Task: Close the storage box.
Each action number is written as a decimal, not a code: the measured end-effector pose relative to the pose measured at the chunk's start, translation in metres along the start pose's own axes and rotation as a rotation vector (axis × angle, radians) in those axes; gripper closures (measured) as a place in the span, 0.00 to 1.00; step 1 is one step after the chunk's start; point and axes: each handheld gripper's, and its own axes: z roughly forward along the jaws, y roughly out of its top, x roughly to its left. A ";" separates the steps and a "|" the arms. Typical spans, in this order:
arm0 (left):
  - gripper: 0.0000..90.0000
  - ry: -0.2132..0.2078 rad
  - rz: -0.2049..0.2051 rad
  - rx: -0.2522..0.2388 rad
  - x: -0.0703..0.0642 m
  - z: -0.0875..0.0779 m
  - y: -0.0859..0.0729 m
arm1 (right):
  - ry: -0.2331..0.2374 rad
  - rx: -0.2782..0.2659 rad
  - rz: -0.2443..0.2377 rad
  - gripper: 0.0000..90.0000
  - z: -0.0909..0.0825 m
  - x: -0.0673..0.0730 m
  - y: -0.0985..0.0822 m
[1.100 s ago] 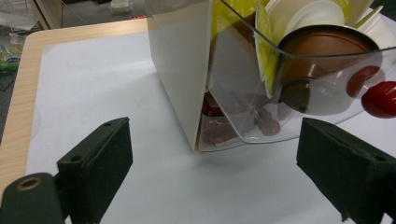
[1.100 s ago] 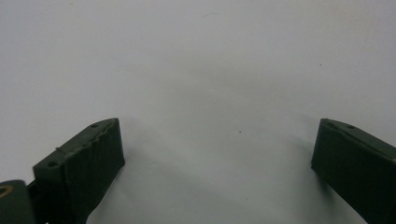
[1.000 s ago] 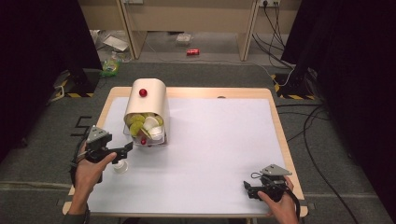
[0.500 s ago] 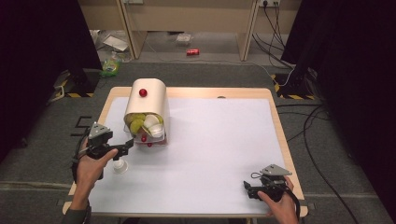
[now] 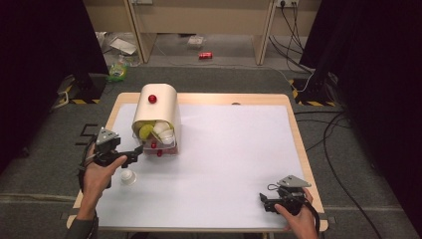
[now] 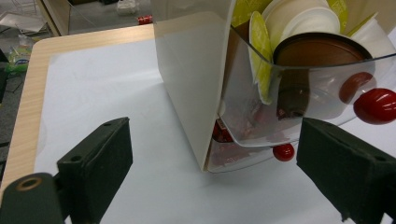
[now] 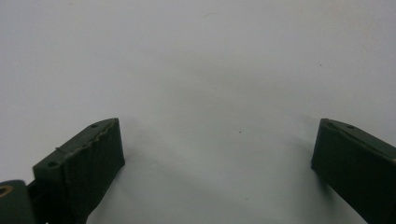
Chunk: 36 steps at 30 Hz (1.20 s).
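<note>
Black left tool (image 5: 141, 151) has neared the dispenser (image 5: 158, 110).

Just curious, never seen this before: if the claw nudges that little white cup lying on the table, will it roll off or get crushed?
The white cup lies tipped on the white table beside the open left claw, so its round wall would probably roll. It looks thin and light, so likely skids and dents easily.

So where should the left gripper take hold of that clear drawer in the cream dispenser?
Probably by the red knob on the clear drawer, coming straight at the cream dispenser from its open front. The knob sticks out proud of the curved wall, which looks too wide and smooth to pinch. The left gripper is open, facing it.
</note>
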 end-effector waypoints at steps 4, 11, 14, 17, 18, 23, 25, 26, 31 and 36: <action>0.11 -0.005 -0.008 0.002 0.001 0.002 0.001 | 0.000 -0.001 -0.002 0.03 0.000 0.000 0.000; 0.11 0.000 -0.011 0.001 0.002 0.004 0.002 | 0.001 0.000 -0.001 0.03 0.000 0.000 0.000; 0.11 0.003 -0.014 -0.001 0.002 0.005 0.003 | 0.001 -0.001 -0.003 0.03 0.000 0.000 0.000; 0.11 0.008 -0.013 0.000 0.002 0.007 0.004 | 0.001 -0.001 -0.003 0.03 0.000 0.000 0.000; 0.11 0.009 -0.013 0.001 0.002 0.007 0.005 | 0.001 -0.001 -0.002 0.03 0.000 0.000 0.000; 0.12 0.006 -0.020 0.000 0.004 0.009 0.005 | 0.001 -0.001 -0.002 0.03 0.000 0.000 0.000; 0.12 0.010 -0.016 -0.001 0.003 0.009 0.006 | 0.001 -0.001 -0.003 0.03 0.000 0.000 0.000; 0.12 0.012 -0.016 -0.001 0.003 0.009 0.006 | 0.002 -0.001 -0.005 0.03 0.000 -0.001 0.000; 0.12 0.016 -0.014 0.001 0.004 0.011 0.008 | 0.002 -0.001 -0.005 0.03 0.000 -0.001 0.000; 0.12 0.022 -0.011 0.001 0.004 0.012 0.008 | 0.002 -0.001 -0.005 0.03 0.000 -0.001 0.000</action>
